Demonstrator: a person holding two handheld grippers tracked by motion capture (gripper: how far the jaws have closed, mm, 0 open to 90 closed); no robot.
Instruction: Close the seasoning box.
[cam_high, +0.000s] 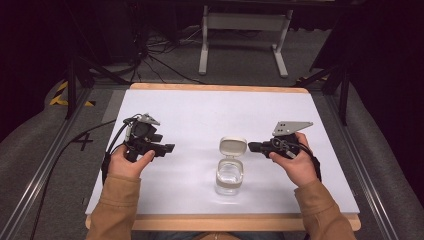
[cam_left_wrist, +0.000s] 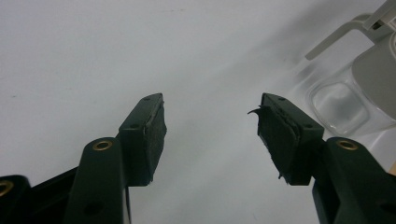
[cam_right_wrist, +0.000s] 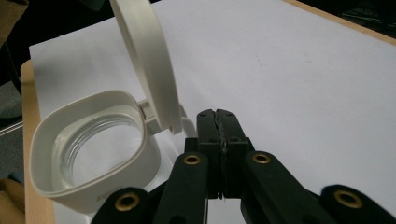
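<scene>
Left gripper: the black two-jaw left gripper (cam_high: 167, 148) is held in the person's left hand (cam_high: 127, 162) over the left part of the table, its jaws pointing toward the middle. In the left gripper view its jaws stand spread with bare white surface between them, and the rubber pads (cam_left_wrist: 152, 135) look worn at the edges.

Right gripper: the black two-jaw right gripper (cam_high: 251, 146), with a grey three-cornered plate on top, is held in the right hand (cam_high: 295, 167) — its jaws are pressed together with nothing between them, tips just beside the lid.

Container: a clear, square-shouldered glass jar with a cream plastic collar (cam_high: 229, 177) stands upright near the front middle of the table, between the two grippers.

Lid: the cream hinged plastic lid (cam_high: 233, 147) is swung open, standing up at the far side of the jar. In the right gripper view it rises just left of the closed jaws; whether they touch it cannot be told.

Table: a white sheet-covered tabletop with a light wooden edge (cam_high: 210, 100).

Sleeves: tan sleeves (cam_high: 117, 207) cover both forearms — they enter from the bottom of the high view.
</scene>
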